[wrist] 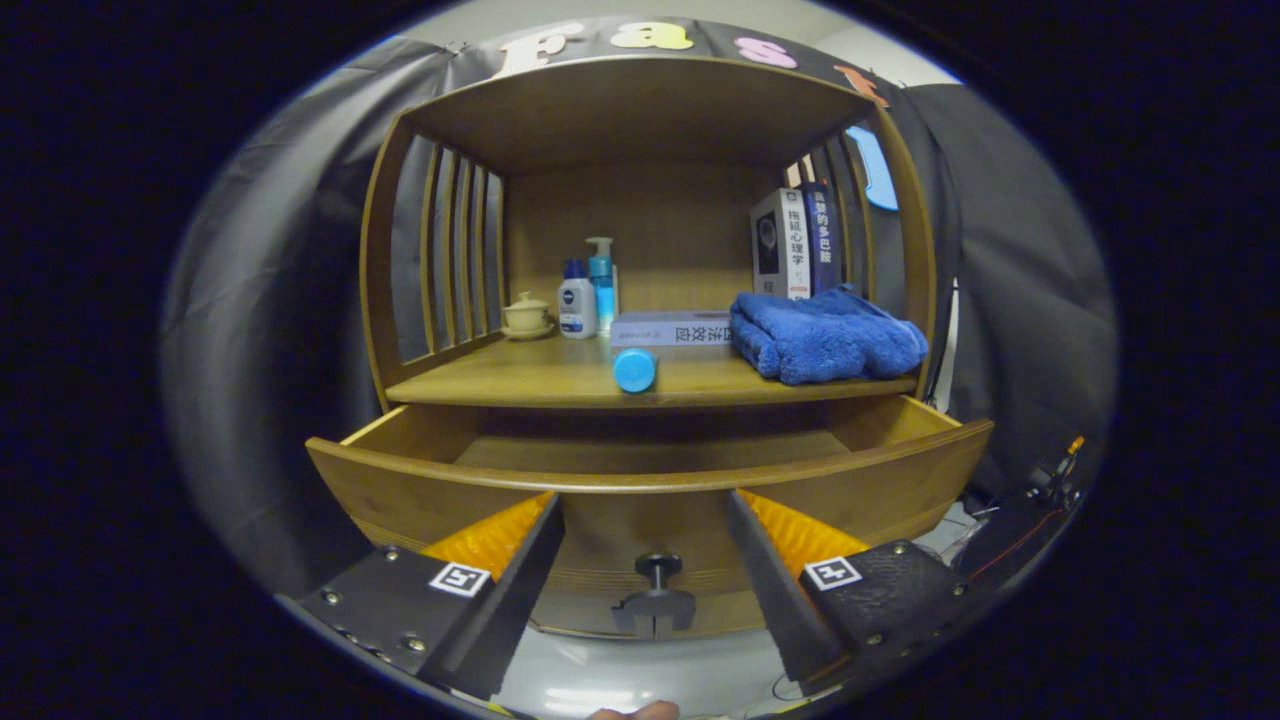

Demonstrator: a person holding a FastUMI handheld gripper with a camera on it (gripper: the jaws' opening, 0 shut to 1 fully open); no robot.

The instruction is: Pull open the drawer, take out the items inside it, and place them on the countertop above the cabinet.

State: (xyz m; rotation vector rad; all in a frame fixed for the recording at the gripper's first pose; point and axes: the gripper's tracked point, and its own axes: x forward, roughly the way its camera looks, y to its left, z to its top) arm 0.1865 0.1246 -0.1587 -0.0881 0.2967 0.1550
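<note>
Gripper: two fingers spread wide, holding nothing, touching nothing. One knob sits between them on the front of one drawer, pulled open; its visible floor appears bare. Beyond the fingers, on the countertop: one blue-capped item lying down, one folded blue towel, one flat book, two upright books, two bottles, one lidded cup.

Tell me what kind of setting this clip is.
Likely a staged home booth: a wooden cabinet against black cloth, its shelf holding a towel, books and bottles. The gripper is open before the pulled-out drawer.
</note>
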